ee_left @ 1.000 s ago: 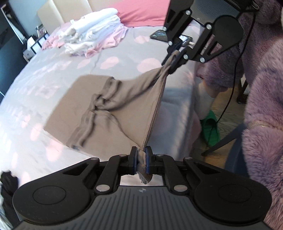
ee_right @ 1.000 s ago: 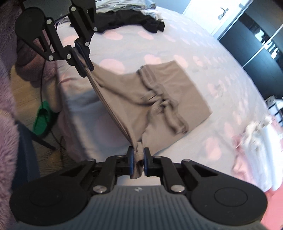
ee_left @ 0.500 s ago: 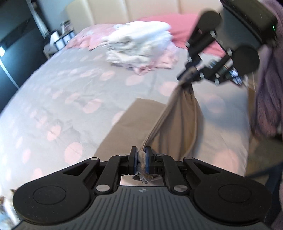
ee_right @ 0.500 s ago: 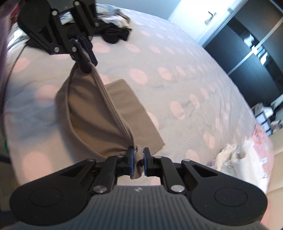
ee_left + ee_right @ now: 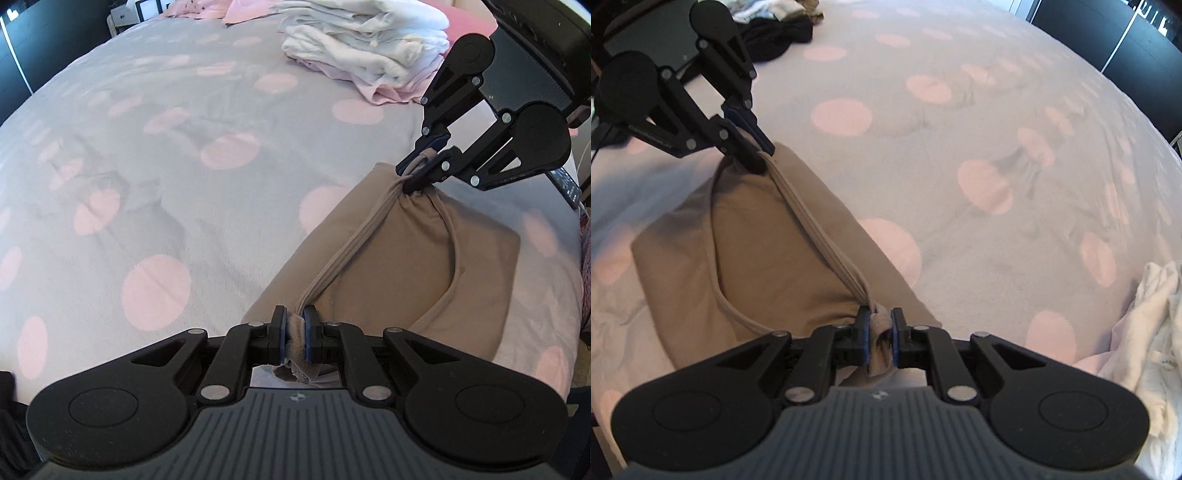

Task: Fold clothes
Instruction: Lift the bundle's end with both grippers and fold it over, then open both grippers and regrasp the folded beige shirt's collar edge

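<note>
A taupe garment (image 5: 413,258) lies doubled over on the bed, its folded half resting on the lower layer. My left gripper (image 5: 294,330) is shut on one bunched corner of its hem. My right gripper (image 5: 878,332) is shut on the other corner. A taut band of hem (image 5: 820,229) runs between the two grippers. In the left wrist view the right gripper (image 5: 424,168) hangs at the garment's far end; in the right wrist view the left gripper (image 5: 753,153) does the same. The garment (image 5: 768,258) sits near the bed's edge.
The bed has a grey sheet with pink dots (image 5: 184,184). A stack of folded white and pink clothes (image 5: 369,44) lies at the far end, its edge (image 5: 1152,325) also at my right. Dark clothes (image 5: 775,33) are piled beyond the left gripper. A phone (image 5: 567,184) lies near the bed's edge.
Both grippers have carried the held hem forward across the bed and lowered it, folding the garment over onto itself. The cloth now lies flat instead of hanging stretched.
</note>
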### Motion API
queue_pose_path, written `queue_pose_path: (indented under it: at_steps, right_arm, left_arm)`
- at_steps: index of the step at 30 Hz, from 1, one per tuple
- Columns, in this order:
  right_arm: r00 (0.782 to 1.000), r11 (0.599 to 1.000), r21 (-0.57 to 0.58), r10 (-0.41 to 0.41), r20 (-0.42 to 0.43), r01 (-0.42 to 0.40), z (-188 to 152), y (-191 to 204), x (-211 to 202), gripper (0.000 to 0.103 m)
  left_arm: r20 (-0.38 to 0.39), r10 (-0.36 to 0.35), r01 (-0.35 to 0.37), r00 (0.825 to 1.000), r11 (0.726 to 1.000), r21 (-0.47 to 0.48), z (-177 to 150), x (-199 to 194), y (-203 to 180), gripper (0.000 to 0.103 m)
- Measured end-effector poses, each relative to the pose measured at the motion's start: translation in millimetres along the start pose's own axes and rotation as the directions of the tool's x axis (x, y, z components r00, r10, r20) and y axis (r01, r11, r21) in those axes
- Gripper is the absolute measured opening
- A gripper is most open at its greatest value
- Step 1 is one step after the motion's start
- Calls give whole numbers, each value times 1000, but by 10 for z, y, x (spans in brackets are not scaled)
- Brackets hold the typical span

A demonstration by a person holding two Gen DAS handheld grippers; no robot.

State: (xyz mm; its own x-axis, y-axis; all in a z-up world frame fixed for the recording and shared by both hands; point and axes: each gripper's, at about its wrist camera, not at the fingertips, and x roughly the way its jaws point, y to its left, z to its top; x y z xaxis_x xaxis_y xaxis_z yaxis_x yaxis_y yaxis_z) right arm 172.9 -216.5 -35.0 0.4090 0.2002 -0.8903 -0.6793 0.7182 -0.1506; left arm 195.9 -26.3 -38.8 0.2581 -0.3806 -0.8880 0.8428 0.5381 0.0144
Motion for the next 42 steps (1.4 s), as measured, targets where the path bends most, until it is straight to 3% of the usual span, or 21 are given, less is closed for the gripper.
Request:
queue_pose_path:
  at_steps: [2,5,8,11,12,15,19,21,27,32,38,42]
  right_arm:
    - [1000,1000,21,20,-18,-20,26,-48,115,17]
    - [1000,998,70,-6,-11,7,60,-130,148,28]
    - [999,991,122,-50,-12,51,72,-190,115,30]
    - [993,978,176,-114,-7,113,64,-222,10,35]
    - [990,973,186,-139,0,136,51,-224,-44,43]
    - [983,958,233,-181,36,167,-9,-235,-209,45]
    - [980,934,335,-168,106,124,-133,-243,-377,36]
    - [979,923,378,-142,147,77,-209,-200,-392,19]
    - [981,909,416,-101,163,25,-279,-81,-140,13]
    - [979,902,431,-118,168,34,-178,-112,32,8]
    - [990,871,491,-95,107,30,-121,-244,314,8]
    - [992,858,514,-79,95,19,-117,-291,347,8]
  left_arm:
    - [10,6,-6,1000,1000,-12,12,46,34,11]
    - [52,42,-41,998,999,-24,22,49,57,13]
    - [97,94,-88,991,994,-71,33,-14,100,17]
    - [161,164,-143,973,980,-136,44,-170,152,23]
    - [180,174,-147,968,977,-151,34,-246,154,26]
    - [217,196,-157,956,970,-185,4,-449,138,30]
    - [224,167,-113,960,965,-236,-90,-579,45,29]
    - [230,139,-80,963,965,-249,-165,-579,-25,25]
    - [189,140,-89,972,963,-256,-310,-305,-127,24]
    - [159,140,-96,977,962,-256,-279,-55,-57,24]
    - [88,137,-109,987,958,-265,-186,239,52,24]
    - [77,136,-109,988,953,-284,-172,232,76,24]
